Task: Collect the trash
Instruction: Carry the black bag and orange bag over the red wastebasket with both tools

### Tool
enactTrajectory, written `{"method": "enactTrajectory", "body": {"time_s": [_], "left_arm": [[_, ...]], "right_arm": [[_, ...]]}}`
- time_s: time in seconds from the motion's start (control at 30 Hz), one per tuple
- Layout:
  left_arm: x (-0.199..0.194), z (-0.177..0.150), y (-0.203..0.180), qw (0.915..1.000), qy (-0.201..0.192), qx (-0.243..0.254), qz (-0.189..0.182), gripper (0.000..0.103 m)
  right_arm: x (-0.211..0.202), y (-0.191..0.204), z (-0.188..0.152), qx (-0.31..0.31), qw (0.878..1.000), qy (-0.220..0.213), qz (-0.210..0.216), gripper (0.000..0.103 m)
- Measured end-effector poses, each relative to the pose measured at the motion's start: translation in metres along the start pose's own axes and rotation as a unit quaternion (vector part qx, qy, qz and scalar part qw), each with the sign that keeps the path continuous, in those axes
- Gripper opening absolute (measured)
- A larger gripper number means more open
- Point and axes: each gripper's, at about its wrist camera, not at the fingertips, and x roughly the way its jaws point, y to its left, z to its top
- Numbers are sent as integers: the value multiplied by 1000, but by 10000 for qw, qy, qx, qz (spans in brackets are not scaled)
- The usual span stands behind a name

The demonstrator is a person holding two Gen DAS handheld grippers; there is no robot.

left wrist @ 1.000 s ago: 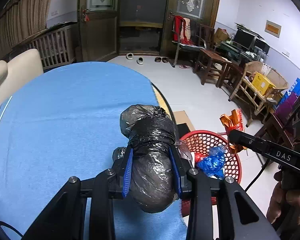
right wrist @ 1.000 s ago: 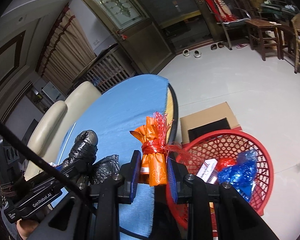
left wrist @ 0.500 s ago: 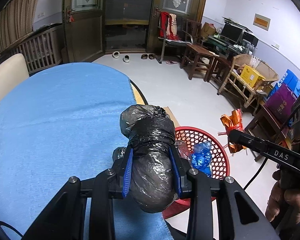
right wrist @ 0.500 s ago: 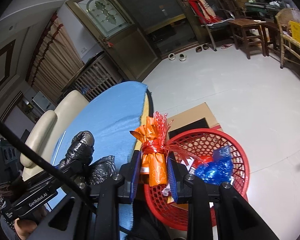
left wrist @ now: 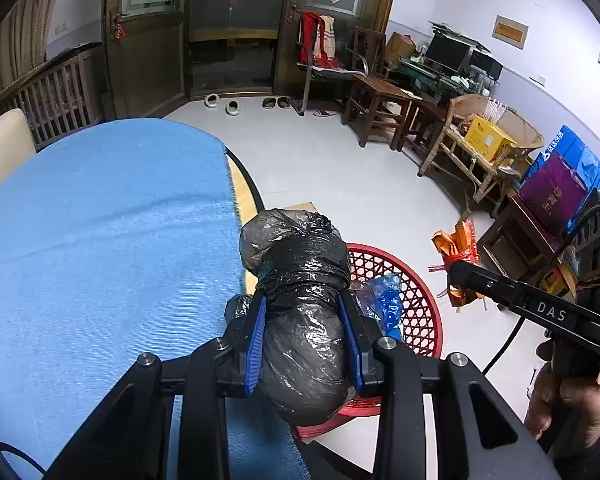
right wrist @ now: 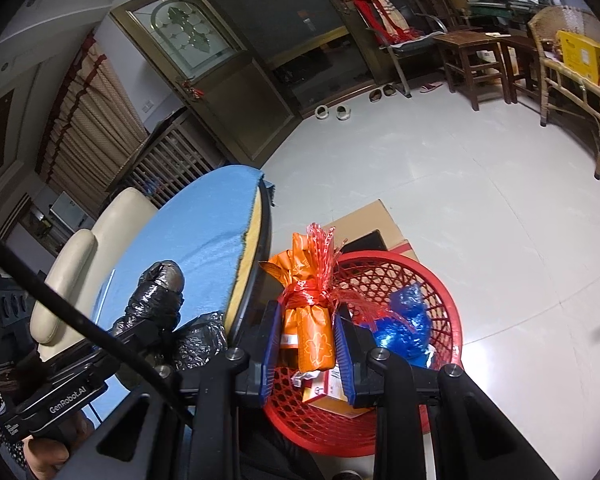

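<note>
My left gripper [left wrist: 303, 340] is shut on a black trash bag [left wrist: 300, 280] and holds it over the right edge of the blue-covered table [left wrist: 100, 220], above the near rim of the red basket [left wrist: 415, 304]. My right gripper [right wrist: 305, 344] is shut on an orange wrapper bundle tied with red ribbon [right wrist: 307, 312] and holds it above the red basket [right wrist: 443, 300]. The bundle [left wrist: 457, 256] also shows in the left wrist view, to the right of the basket. The basket holds a blue bag [right wrist: 399, 324] and a small carton [right wrist: 323, 392].
A flat cardboard box [right wrist: 371, 224] lies on the floor behind the basket. A cream chair [right wrist: 80, 252] stands at the table's far side. Wooden chairs, a stool [left wrist: 379, 112] and a wicker bench [left wrist: 479, 152] line the right wall.
Both grippers have moved right, off the table toward the basket. The black bag now hangs over the table edge and the orange bundle is over the basket's rim.
</note>
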Motion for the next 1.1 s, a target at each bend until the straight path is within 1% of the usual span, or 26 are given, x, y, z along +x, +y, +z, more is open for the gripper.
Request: {"method": "enactTrajectory", "body": {"time_s": [0.27, 0.7, 0.87, 0.97, 1.1], "left_arm": [[14, 5, -12, 9999, 118, 80, -71, 36], [42, 16, -22, 9991, 345, 180, -183, 36], [49, 18, -28, 9987, 391, 227, -220, 36], [49, 17, -27, 9986, 405, 242, -240, 36], [50, 20, -26, 9986, 414, 241, -239, 36]], "right_arm": [[13, -16, -1, 121, 9997, 141, -125, 28], [40, -48, -18, 408, 9973, 538, -286, 28], [46, -56, -21, 475, 9964, 620, -337, 28], [48, -60, -23, 522, 9956, 677, -380, 30], [54, -63, -27, 544, 9948, 765, -407, 30]]}}
